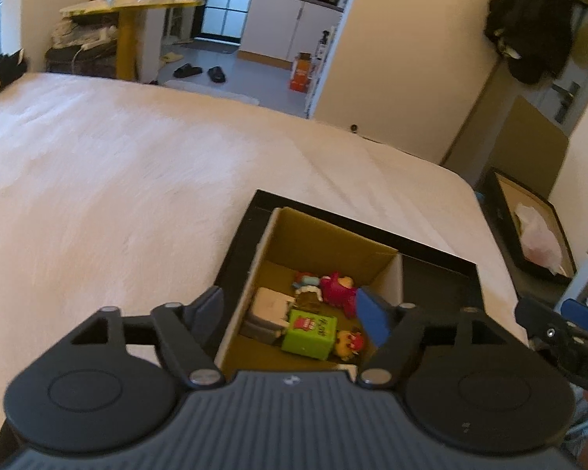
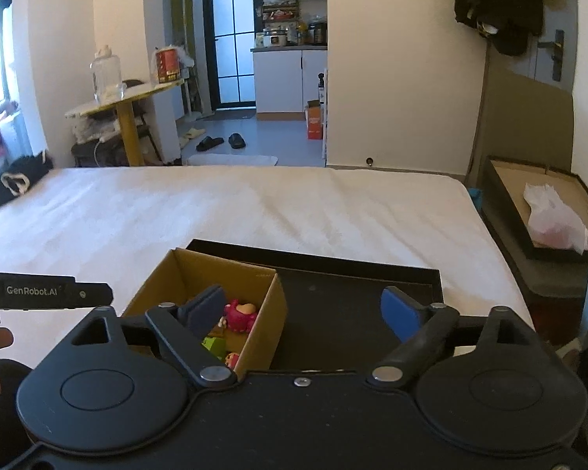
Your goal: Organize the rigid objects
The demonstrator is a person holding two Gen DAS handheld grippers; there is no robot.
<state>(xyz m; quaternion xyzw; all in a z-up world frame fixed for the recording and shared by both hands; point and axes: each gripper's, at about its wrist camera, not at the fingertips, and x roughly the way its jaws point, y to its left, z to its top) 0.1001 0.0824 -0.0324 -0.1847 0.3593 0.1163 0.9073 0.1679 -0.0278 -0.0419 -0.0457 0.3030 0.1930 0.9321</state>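
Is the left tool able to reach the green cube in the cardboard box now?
Probably yes. The left tool is open and empty above the open-topped cardboard box; the green cube lies uncovered, though toys crowd beside it.

A cardboard box (image 1: pixel 325 243) stands inside the left end of a shallow tray (image 1: pixel 443 286), which lies on the bed (image 1: pixel 117 180) near its right edge. In the box lie several small toys: a cube-shaped block (image 1: pixel 309 333) at the near side, a blocky figure (image 1: pixel 268 311) to its left, a plush-like figure (image 1: pixel 339 288) behind it and a small doll (image 1: pixel 349 344) to its right. The tray's right part (image 2: pixel 352 305) is bare. On the floor right of the bed sits another tray (image 2: pixel 529 211) holding a plastic bag (image 2: pixel 556 215). Beyond the bed stands a small table (image 2: pixel 125 98), and slippers (image 2: pixel 219 142) lie on the floor.
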